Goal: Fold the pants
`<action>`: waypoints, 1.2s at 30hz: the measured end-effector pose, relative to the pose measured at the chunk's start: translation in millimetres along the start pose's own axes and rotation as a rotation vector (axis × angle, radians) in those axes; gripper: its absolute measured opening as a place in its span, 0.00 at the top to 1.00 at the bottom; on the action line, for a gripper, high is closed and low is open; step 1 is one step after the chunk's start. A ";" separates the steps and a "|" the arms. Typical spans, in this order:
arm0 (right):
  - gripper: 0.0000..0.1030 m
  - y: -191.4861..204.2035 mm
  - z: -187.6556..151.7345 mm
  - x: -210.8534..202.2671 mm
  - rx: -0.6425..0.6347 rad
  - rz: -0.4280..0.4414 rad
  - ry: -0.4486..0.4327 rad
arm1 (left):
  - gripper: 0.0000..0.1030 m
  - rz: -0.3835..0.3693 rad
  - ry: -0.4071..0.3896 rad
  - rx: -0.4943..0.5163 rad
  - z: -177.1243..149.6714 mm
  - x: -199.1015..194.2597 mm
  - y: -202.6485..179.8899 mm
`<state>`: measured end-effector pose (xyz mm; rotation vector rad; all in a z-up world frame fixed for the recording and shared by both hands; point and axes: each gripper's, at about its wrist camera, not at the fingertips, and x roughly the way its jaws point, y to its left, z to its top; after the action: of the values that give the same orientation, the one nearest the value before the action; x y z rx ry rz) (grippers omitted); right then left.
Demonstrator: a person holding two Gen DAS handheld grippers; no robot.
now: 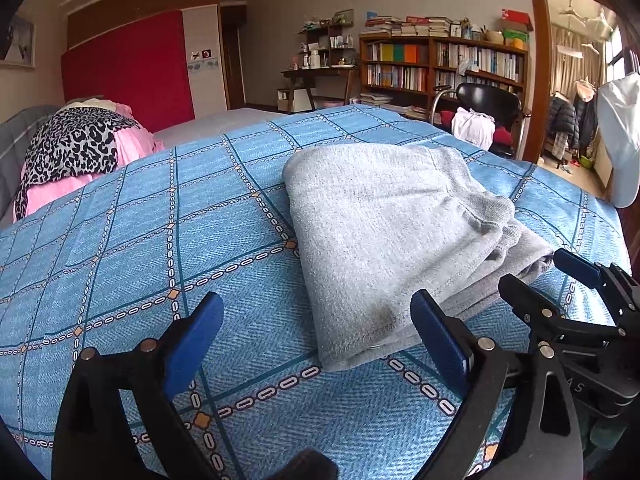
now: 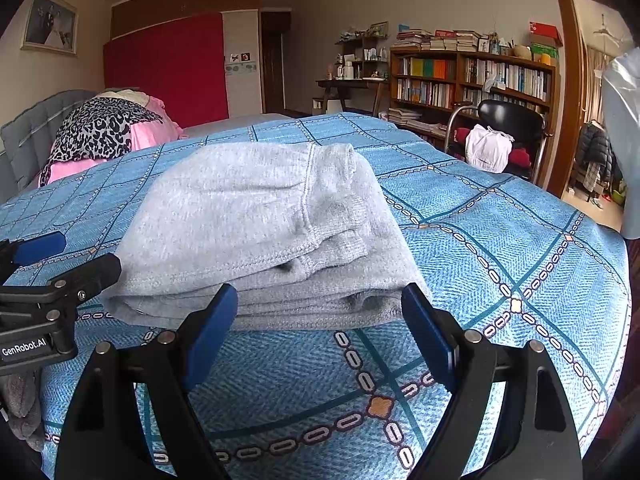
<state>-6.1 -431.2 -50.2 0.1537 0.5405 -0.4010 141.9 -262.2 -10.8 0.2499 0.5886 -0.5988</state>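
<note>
And we had the folded grey knit pants (image 2: 260, 236) near the blue checked bedspread's (image 2: 500, 240) front edge, both the left gripper (image 1: 316, 336) and the right gripper (image 2: 320, 324) spread wide and empty, apparently because the folding looked finished.

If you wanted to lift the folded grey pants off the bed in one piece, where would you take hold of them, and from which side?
Grip the near stacked edge of the grey pants, where the folded layers lie exposed facing the right tool. Come in low from the near side along the blue bedspread, one finger under the stack and one on top, so all the layers are pinched together. Both tools are open now and hold nothing.
</note>
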 end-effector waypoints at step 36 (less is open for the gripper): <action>0.17 -4.6 -5.6 3.5 0.015 -0.009 0.013 | 0.09 0.009 -0.017 0.010 -3.9 0.2 -0.6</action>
<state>-7.9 -435.2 -57.0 0.1685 0.5516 -0.4127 140.0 -261.3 -14.2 0.2571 0.5678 -0.5945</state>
